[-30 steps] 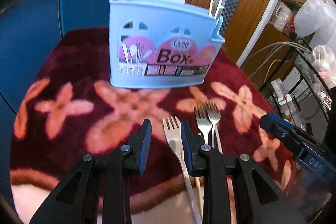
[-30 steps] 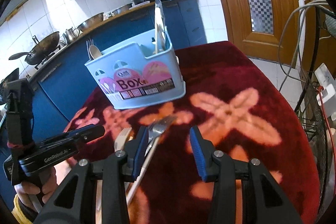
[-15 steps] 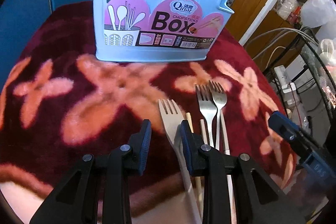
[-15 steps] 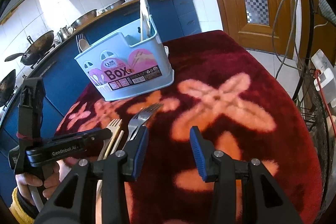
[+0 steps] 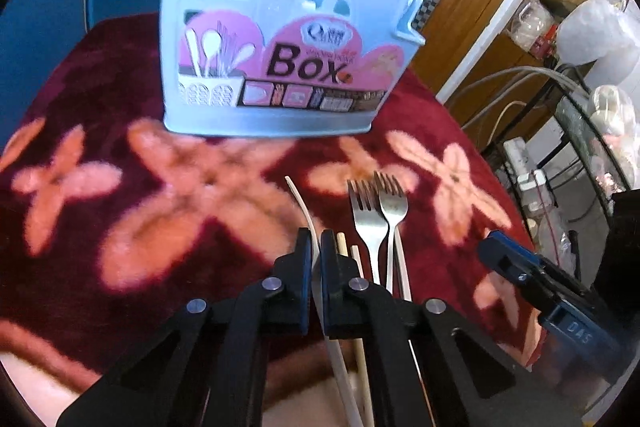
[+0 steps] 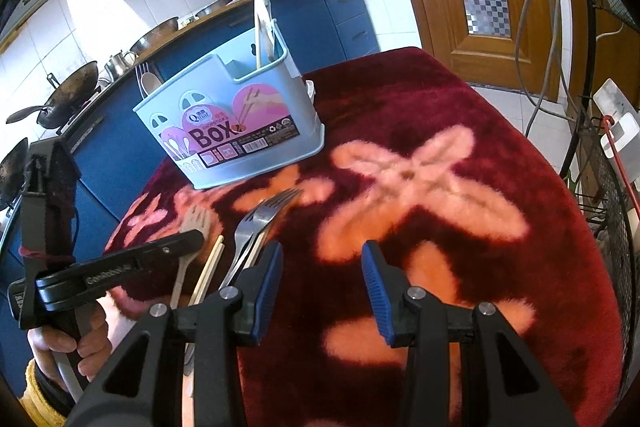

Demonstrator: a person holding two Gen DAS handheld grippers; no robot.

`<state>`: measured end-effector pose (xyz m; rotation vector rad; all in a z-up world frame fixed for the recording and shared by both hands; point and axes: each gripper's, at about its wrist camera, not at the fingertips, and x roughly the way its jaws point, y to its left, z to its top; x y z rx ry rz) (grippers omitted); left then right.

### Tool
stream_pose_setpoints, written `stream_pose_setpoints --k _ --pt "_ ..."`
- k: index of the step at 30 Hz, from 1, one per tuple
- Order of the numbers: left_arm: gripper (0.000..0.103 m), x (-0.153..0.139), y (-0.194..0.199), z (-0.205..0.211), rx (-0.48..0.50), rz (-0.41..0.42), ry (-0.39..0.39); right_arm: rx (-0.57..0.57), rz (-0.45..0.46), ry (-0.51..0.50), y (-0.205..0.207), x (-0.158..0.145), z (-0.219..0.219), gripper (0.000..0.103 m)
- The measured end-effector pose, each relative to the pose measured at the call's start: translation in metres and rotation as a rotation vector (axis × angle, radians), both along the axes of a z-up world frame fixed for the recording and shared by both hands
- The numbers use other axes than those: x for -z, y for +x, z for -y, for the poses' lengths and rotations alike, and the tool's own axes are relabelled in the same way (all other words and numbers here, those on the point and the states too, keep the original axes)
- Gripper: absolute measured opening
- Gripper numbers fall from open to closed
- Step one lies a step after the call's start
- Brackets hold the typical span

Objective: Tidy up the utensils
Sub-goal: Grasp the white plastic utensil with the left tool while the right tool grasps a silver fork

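Pinching pale fork (image 5: 305,215) edge-on in left gripper (image 5: 316,247), jaws pressed on its neck, near utensil box (image 5: 280,39). Lifting level, tines leading toward box. Idling right gripper (image 6: 322,267), jaws spread.

Fuzzy plush cloth (image 6: 460,115), dark red with pink flowers. Smooth pale-blue plastic box (image 5: 280,27) bearing a glossy label (image 5: 304,67). Two shiny metal forks (image 5: 378,215). Matt cream fork (image 6: 194,227). Pale wooden chopsticks (image 6: 210,267). Matt black grippers
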<state>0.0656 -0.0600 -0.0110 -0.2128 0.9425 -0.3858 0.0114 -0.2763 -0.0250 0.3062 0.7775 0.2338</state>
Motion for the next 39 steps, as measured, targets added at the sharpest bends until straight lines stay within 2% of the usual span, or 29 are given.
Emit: stream_pose_setpoints --k 4,15,26,32,35,37,39 --pt "0.002 -0.012 -0.004 -0.016 -0.039 0.043 -0.002 -0.013 -0.007 0.003 0.003 0.000 -0.006 0.044" --pt "0.002 -0.039 -0.014 -0.060 -0.155 0.180 0.084 -0.076 -0.066 0.051 0.034 0.004 -0.034 0.044" --pt "0.002 -0.039 -0.015 -0.076 -0.178 0.213 0.065 -0.052 -0.155 0.119 0.079 0.022 -0.043 0.044" --pt "0.002 -0.036 -0.012 -0.079 -0.173 0.208 0.049 -0.035 -0.173 0.179 0.095 0.028 -0.039 0.035" --pt "0.002 -0.034 -0.011 -0.078 -0.170 0.204 0.043 -0.027 -0.179 0.221 0.101 0.030 -0.032 0.028" --pt "0.002 -0.034 -0.011 -0.077 -0.168 0.203 0.040 -0.023 -0.184 0.260 0.104 0.032 -0.027 0.017" --pt "0.002 -0.035 -0.012 -0.076 -0.165 0.205 0.039 -0.027 -0.184 0.311 0.103 0.034 -0.021 0.016"
